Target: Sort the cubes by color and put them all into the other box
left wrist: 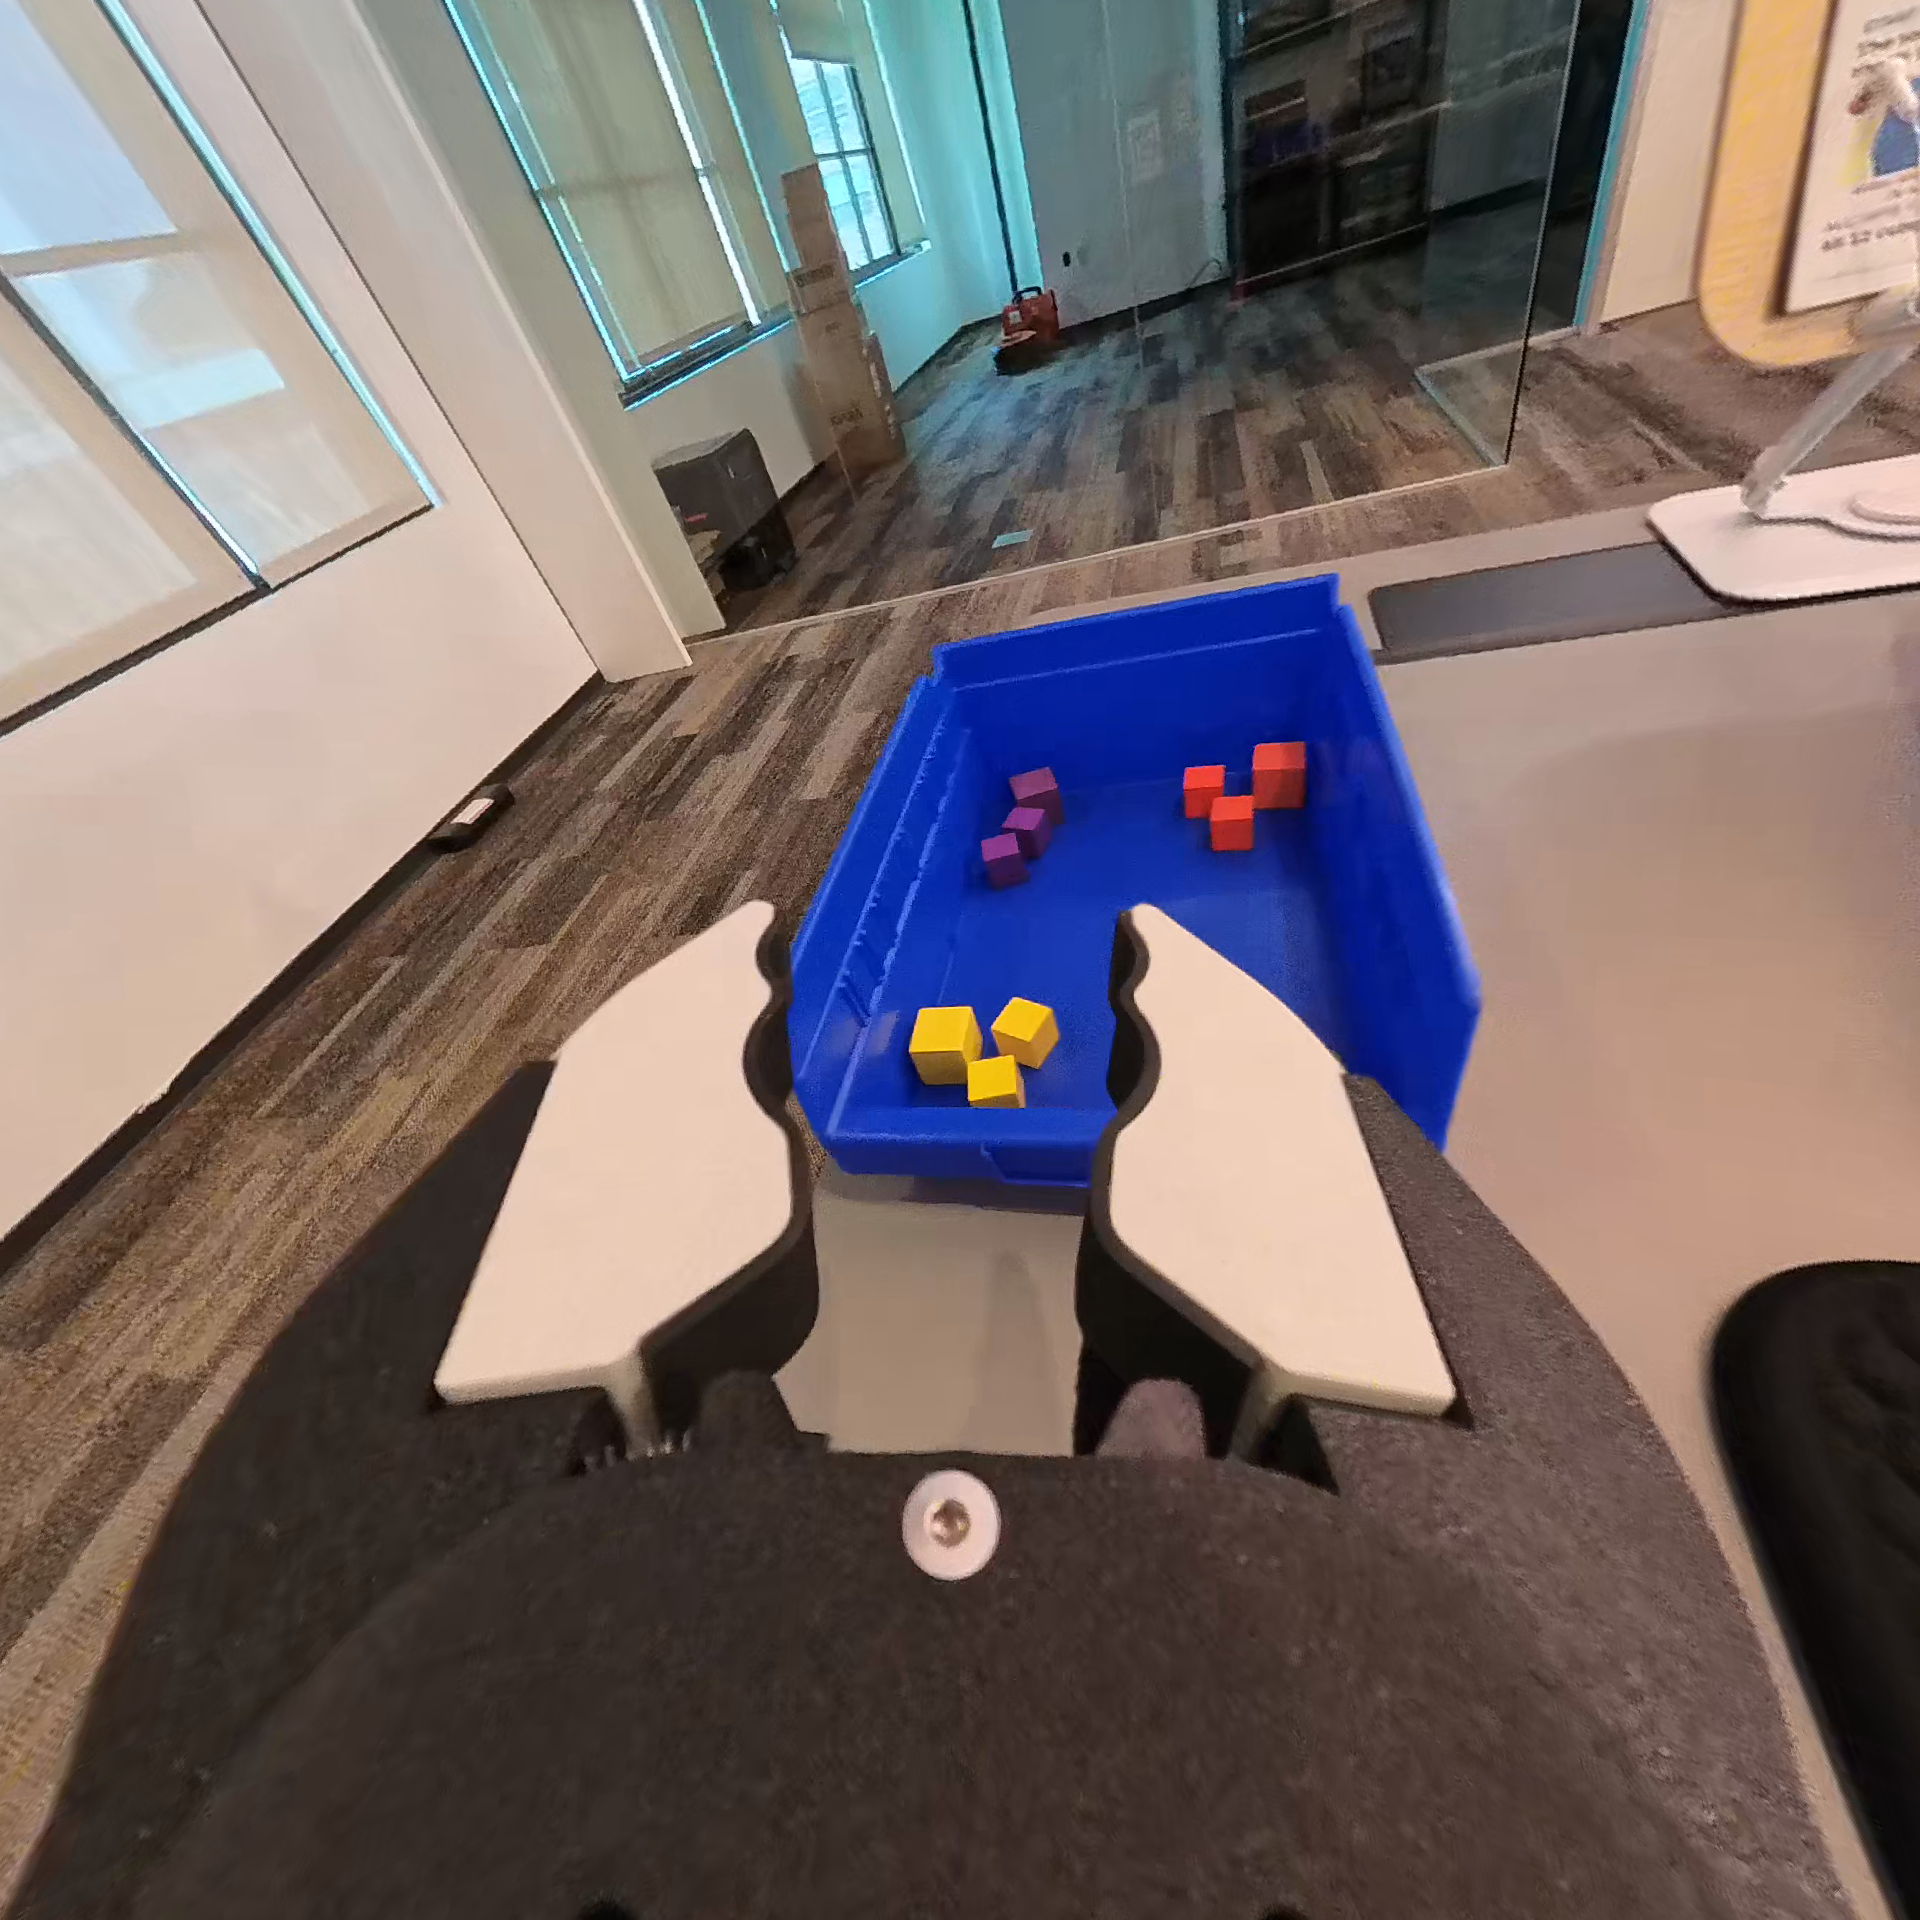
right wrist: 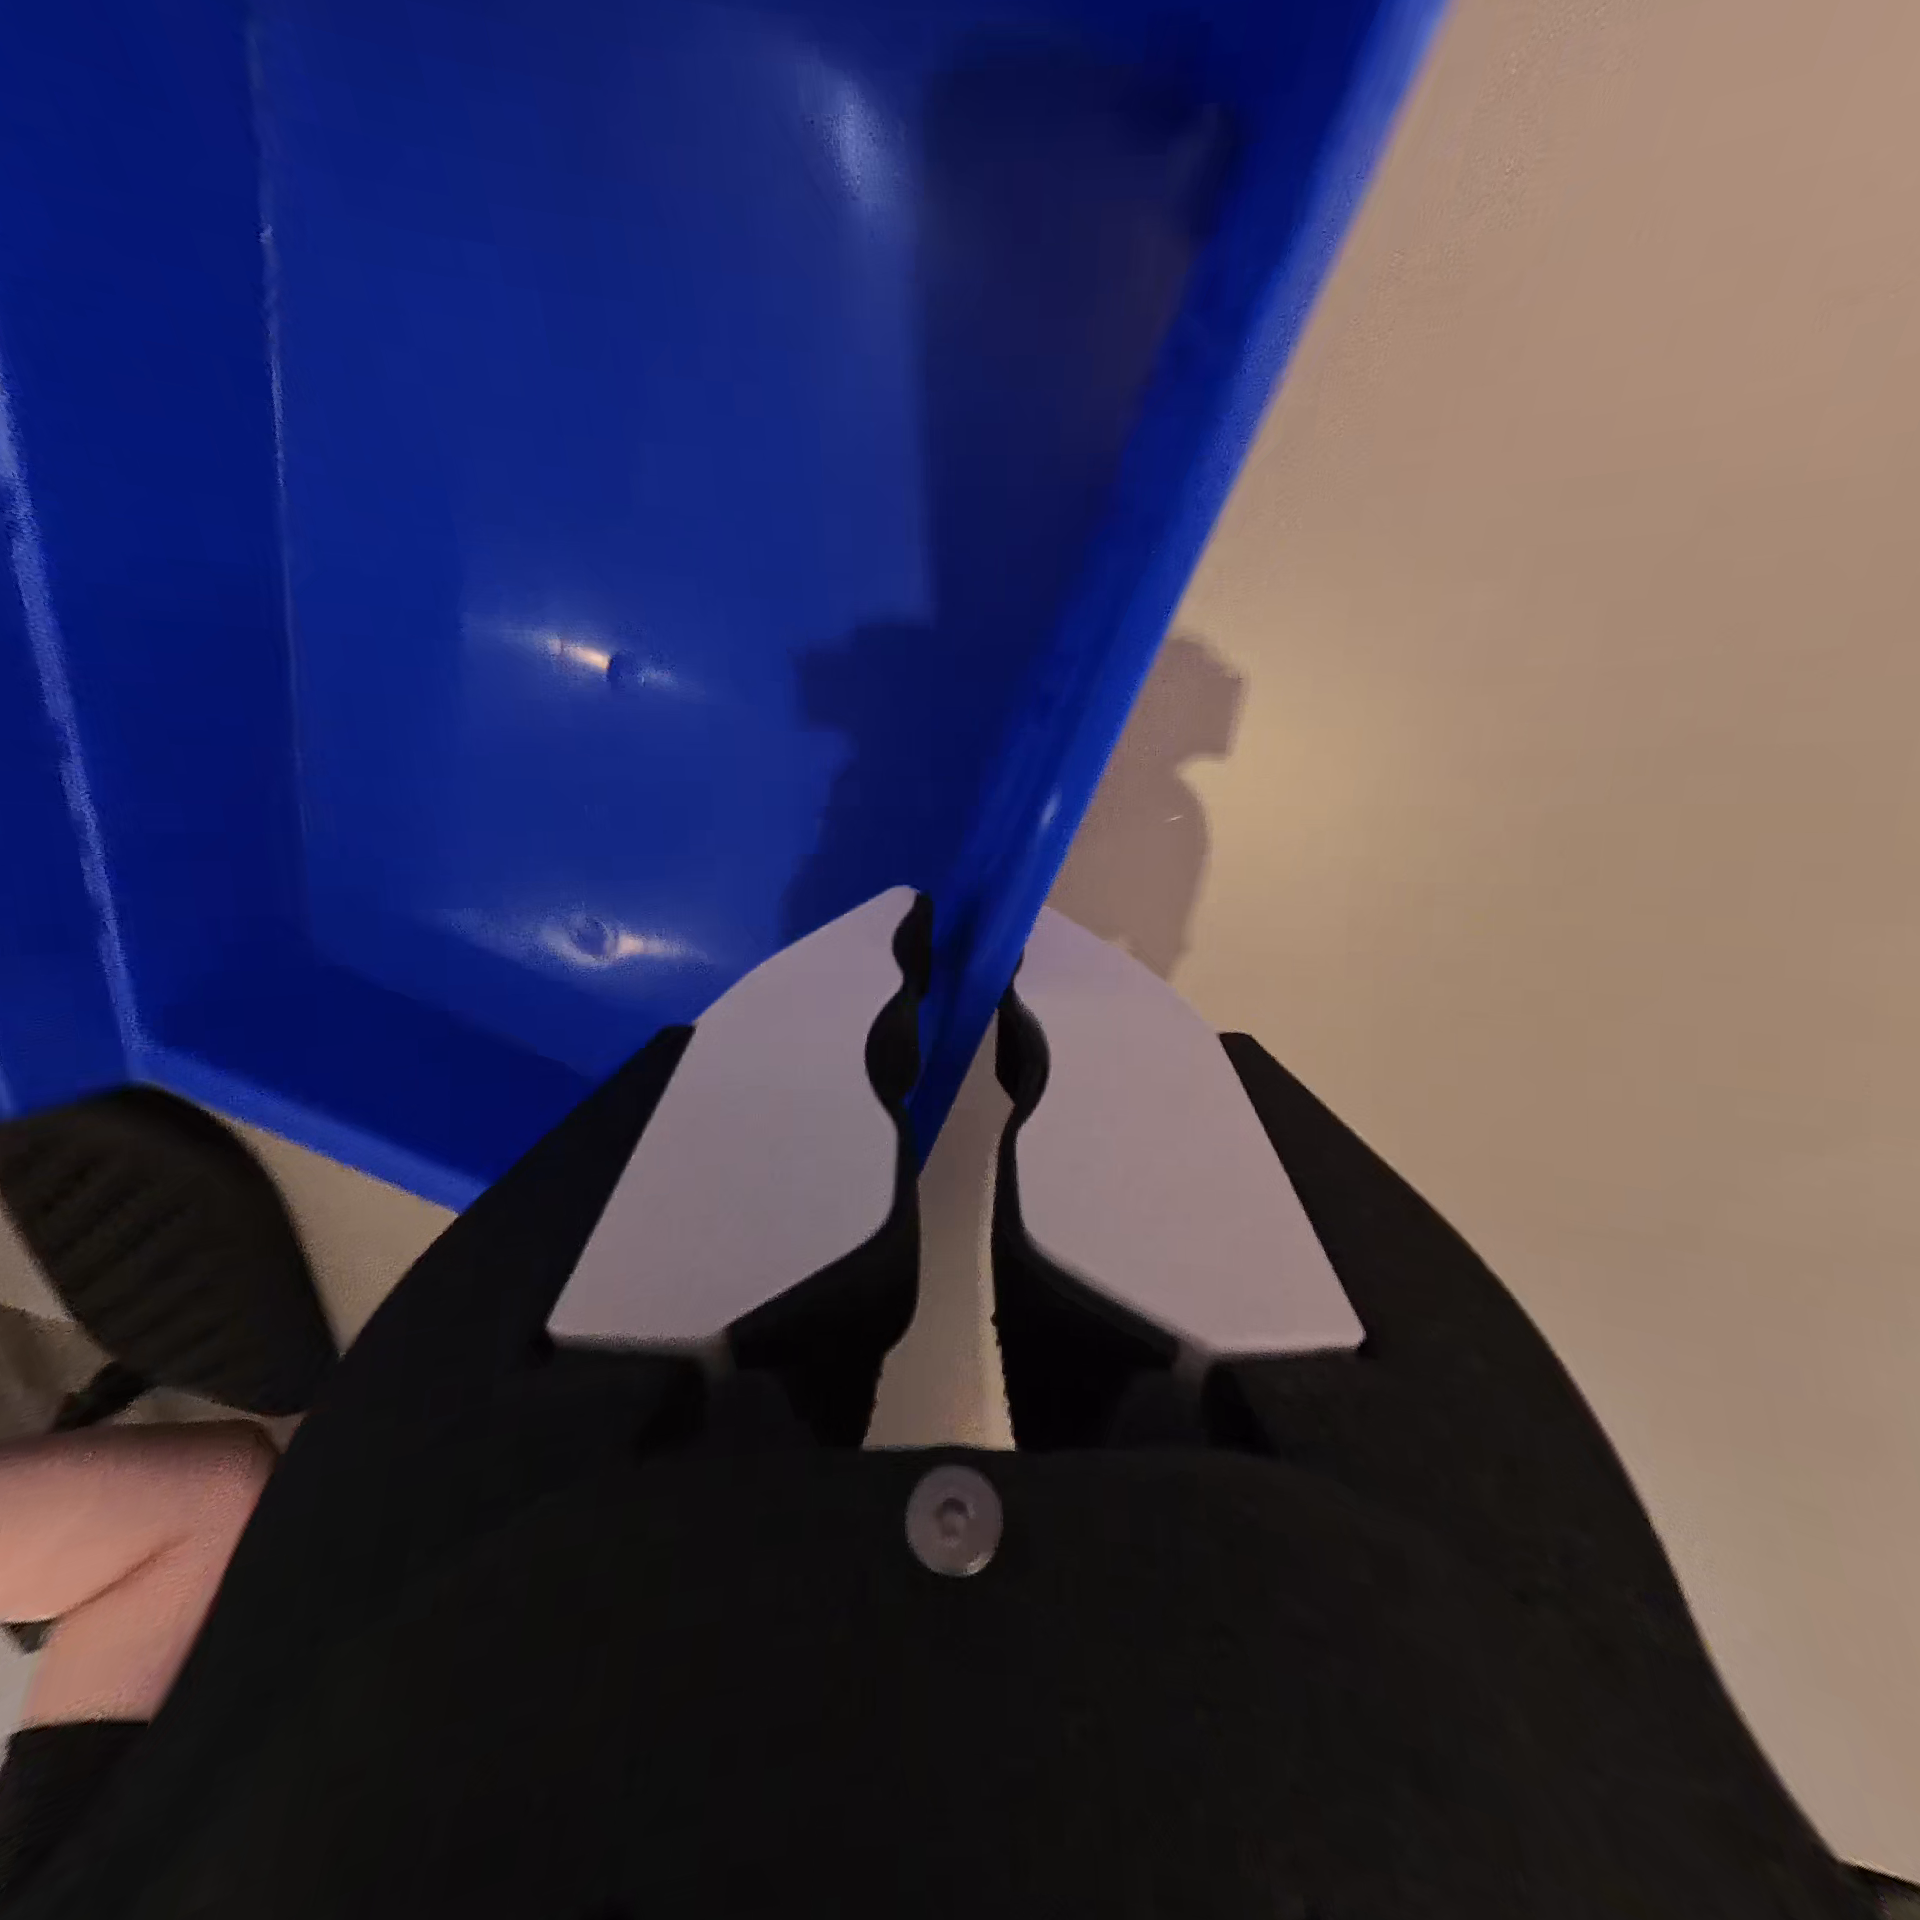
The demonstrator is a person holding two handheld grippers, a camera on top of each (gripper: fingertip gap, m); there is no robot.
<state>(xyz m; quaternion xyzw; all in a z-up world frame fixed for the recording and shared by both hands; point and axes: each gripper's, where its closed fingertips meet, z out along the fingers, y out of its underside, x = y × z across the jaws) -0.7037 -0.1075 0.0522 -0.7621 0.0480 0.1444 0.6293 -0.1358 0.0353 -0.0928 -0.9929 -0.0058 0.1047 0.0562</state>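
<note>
Daylight floods through the tall office windows [left wrist: 208,343], bending with fisheye curve at the edges. The right wrist view is dimmer and soft; glare spots gleam on the glossy blue plastic bin [right wrist: 582,655], gripper shadow crossing the beige tabletop [right wrist: 1195,790].

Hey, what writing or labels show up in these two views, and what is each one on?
Poster, top right: printed text, cut off and blurred; not quoted.
Cardboard boxes by the window: dark print, too small to read.
Blue bin, its cubes, and the empty blue bin: no writing visible.
</note>
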